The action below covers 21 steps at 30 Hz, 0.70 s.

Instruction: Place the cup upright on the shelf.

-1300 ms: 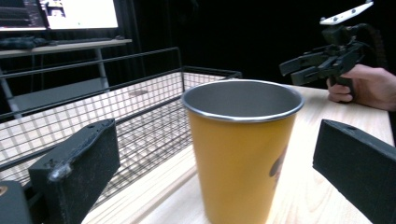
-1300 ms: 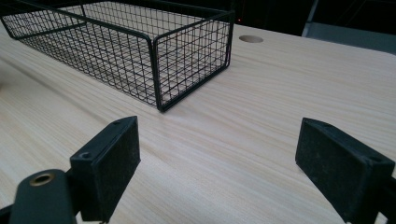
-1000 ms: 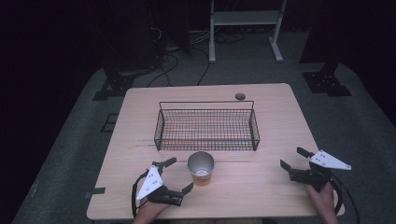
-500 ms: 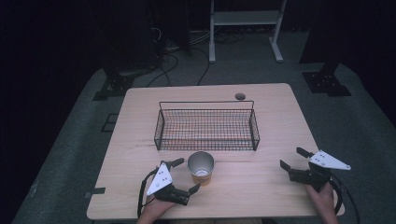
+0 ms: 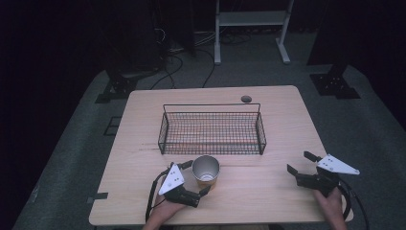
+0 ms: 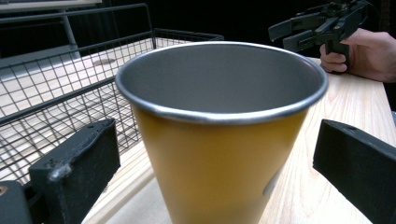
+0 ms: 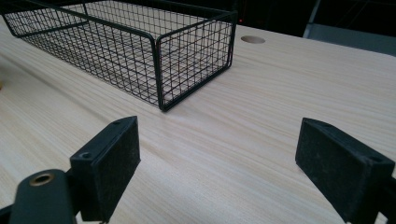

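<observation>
Overhead, left gripper (image 5: pixel 197 178) lies low, jaws apart around the yellow cup (image 5: pixel 206 172), hand behind it; right gripper (image 5: pixel 303 164) held level, well off to the side. Left gripper view: cup (image 6: pixel 219 140) upright between spread jaws, untouched. Right gripper view: jaws wide over bare table (image 7: pixel 261 116), wire basket (image 7: pixel 140 51) ahead-left.

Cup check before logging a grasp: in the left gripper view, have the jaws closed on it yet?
No: the yellow cup stands between the left gripper's open jaws, gaps on both sides.
</observation>
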{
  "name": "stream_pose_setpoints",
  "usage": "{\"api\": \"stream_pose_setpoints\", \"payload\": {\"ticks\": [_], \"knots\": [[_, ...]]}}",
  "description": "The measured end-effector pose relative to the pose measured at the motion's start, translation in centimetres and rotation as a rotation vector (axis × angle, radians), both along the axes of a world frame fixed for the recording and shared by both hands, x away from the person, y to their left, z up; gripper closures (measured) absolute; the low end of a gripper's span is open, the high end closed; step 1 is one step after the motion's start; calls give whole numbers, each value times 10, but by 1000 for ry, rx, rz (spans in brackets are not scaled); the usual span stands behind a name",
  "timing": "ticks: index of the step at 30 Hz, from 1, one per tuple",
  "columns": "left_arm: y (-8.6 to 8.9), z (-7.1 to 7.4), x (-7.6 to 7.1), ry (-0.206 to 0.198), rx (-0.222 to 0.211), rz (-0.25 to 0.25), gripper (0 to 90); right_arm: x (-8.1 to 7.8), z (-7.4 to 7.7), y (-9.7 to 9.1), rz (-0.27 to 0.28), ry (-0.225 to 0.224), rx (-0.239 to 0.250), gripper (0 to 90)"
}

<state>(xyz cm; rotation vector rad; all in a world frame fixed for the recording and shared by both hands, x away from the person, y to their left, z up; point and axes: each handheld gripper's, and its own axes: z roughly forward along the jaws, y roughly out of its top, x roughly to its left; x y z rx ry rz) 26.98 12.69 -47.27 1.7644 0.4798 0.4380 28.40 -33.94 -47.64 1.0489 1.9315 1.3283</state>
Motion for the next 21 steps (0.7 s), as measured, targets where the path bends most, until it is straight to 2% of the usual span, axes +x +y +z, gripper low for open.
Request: {"api": "stream_pose_setpoints", "payload": {"ticks": [11, 21], "knots": [[-12, 3, 7, 6, 11, 4, 0, 0, 0, -1, 1, -1, 6, 128], [-17, 5, 12, 8, -2, 10, 0, 0, 0, 0, 4, -3, 3, 128]]}}
